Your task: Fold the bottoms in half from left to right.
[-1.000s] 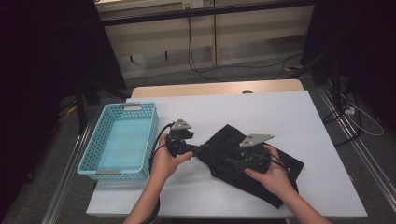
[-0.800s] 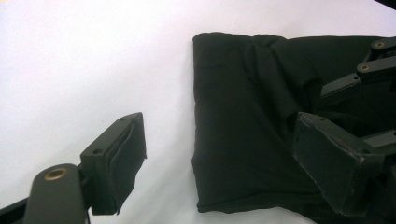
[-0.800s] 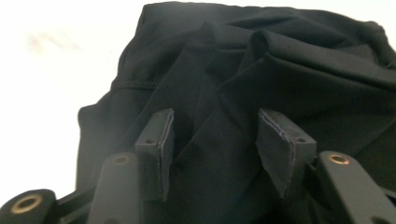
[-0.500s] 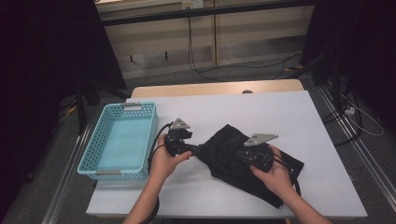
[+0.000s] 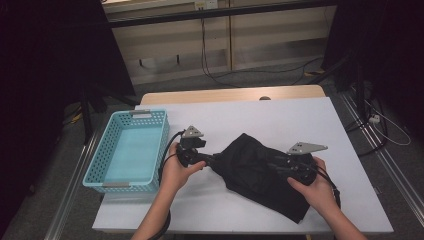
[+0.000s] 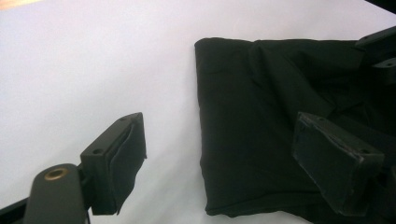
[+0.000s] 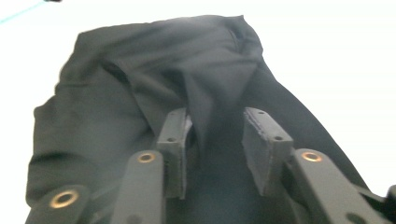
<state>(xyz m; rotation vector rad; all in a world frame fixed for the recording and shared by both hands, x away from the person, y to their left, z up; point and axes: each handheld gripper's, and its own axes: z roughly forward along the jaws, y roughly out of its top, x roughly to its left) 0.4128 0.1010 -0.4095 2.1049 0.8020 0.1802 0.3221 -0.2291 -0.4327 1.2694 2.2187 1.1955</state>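
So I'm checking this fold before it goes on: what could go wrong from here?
The right gripper has just been opening with a raised ridge of the black garment between its jaws, apparently unpinched; the fold may slump. The left gripper stands open astride the garment's edge, so a pull could slide the whole garment across the white table.

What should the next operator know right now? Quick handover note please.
Left gripper: open, one jaw over the black garment, one over bare table; nothing pinched.
Right gripper: jaws have just been opening, a ridge of cloth between them, pads apparently not pressing.
Garment: crumpled on the table, right of the blue basket, which holds nothing.
Done: nothing in the basket.
Left: probably fold and move the garment.
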